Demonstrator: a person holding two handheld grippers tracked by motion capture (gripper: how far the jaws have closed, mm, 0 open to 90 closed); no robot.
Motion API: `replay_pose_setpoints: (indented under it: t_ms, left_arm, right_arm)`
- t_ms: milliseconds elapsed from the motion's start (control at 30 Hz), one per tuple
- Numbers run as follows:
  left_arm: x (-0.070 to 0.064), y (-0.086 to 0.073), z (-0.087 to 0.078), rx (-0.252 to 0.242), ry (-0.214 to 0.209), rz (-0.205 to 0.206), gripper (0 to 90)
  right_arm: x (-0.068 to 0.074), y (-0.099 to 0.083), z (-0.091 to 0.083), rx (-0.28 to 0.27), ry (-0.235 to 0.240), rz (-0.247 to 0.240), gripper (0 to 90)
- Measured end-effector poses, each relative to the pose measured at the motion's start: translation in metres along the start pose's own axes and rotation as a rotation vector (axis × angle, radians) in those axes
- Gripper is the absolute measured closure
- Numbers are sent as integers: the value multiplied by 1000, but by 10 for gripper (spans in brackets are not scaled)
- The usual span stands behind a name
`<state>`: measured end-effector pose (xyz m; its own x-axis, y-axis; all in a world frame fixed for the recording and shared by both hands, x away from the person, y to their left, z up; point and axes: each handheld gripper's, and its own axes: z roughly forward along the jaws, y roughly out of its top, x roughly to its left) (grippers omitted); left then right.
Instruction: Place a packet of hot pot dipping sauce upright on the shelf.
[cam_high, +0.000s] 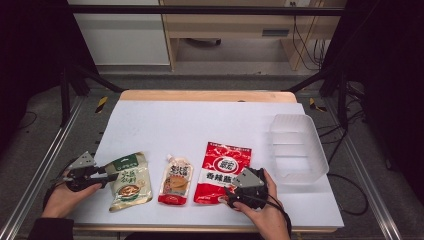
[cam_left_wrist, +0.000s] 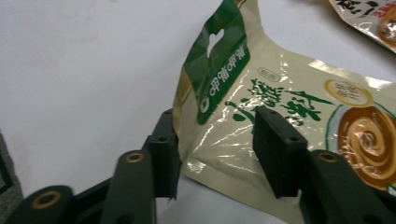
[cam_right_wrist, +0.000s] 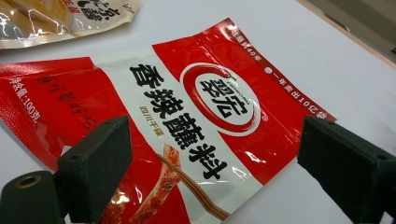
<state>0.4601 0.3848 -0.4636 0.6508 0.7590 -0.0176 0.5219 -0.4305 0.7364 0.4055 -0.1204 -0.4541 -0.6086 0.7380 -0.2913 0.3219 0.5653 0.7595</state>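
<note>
Here, left gripper (cam_left_wrist: 215, 149) is held open astride the green pouch (cam_high: 130, 181) edge at table front-left | right gripper (cam_right_wrist: 212, 172) is held wide open over the red pouch (cam_right_wrist: 187, 121) | risk: slick film may be pinched shallowly and slipped | hidden: lower pouch edges are cut off; bin (cam_high: 298, 147) contents cannot be made out

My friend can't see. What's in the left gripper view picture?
Two black jaws stand open around the edge of a shiny cream and green food pouch lying on a white table. Another packet's corner peeks in top right.
</note>
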Motion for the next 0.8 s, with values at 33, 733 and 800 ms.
replay_pose_setpoints:
  t_ms: [33,733,800]
  left_arm:
    - [0,0,0,-4,5,-1,595]
    - [-3,9,5,14,68,6,900]
    - [-3,9,1,7,68,2,900]
  right_arm:
    - [0,0,0,1,0,0,109]
    - [0,0,1,5,-7,-1,112]
    - [0,0,1,5,-7,-1,112]
